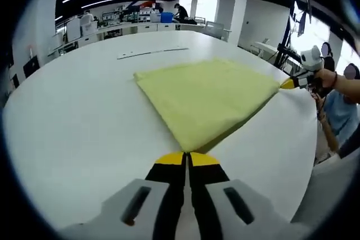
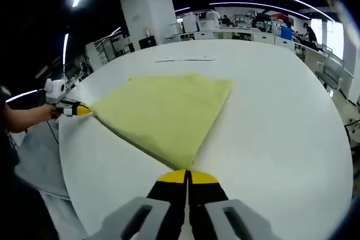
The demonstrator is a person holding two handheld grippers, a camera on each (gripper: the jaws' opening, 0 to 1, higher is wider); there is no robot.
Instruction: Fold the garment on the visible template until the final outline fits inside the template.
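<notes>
A pale yellow garment point(image 1: 205, 96) lies folded flat as a four-cornered shape on the white table point(image 1: 73, 122). In the left gripper view my left gripper point(image 1: 187, 155) is shut, its yellow tips pinching the garment's near corner. My right gripper point(image 1: 289, 83) comes in from the right, held by a hand, with its tip at the opposite corner. The right gripper view has the garment point(image 2: 163, 111) fanning out from my right gripper point(image 2: 187, 176), which is shut on that corner. The left gripper point(image 2: 80, 109) meets the far left corner.
A thin pale strip point(image 1: 152, 53) lies on the table beyond the garment, also in the right gripper view as strip point(image 2: 185, 59). The table edge point(image 2: 62, 155) runs close to the left gripper. Desks and people stand far behind.
</notes>
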